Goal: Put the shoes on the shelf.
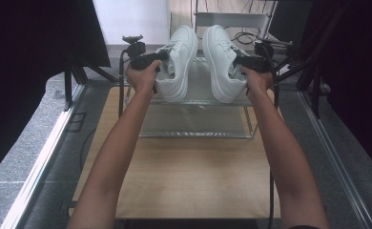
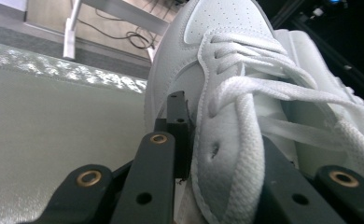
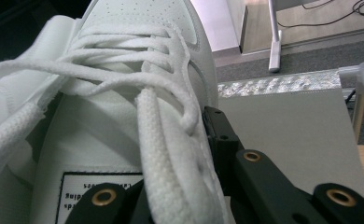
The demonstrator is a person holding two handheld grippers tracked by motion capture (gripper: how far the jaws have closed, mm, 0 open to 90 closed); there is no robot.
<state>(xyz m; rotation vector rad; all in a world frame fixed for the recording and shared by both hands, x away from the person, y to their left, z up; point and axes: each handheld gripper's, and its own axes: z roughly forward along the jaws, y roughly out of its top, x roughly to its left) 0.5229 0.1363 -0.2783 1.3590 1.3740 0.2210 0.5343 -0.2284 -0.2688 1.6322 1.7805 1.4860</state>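
Two white lace-up sneakers are held side by side over the top shelf [image 1: 199, 99] of a low rack, toes pointing away and tilted up. My left gripper [image 1: 161, 58] is shut on the left sneaker [image 1: 178, 59]. In the left gripper view one jaw lies outside the left sneaker's [image 2: 227, 70] side wall and the other inside its opening, so the left gripper [image 2: 222, 154] pinches that wall. My right gripper [image 1: 240, 61] is shut on the right sneaker [image 1: 222, 57] in the same way. The right gripper view shows the right gripper [image 3: 171, 172] clamping the right sneaker's [image 3: 138, 56] laced edge. I cannot tell whether the heels touch the shelf.
The rack has a lower translucent shelf [image 1: 193, 125] and stands at the far end of a wooden table [image 1: 184, 176]. Metal frame rails [image 1: 41, 157] run along both sides. Cables and white stand legs [image 3: 274, 42] lie on the floor behind the rack.
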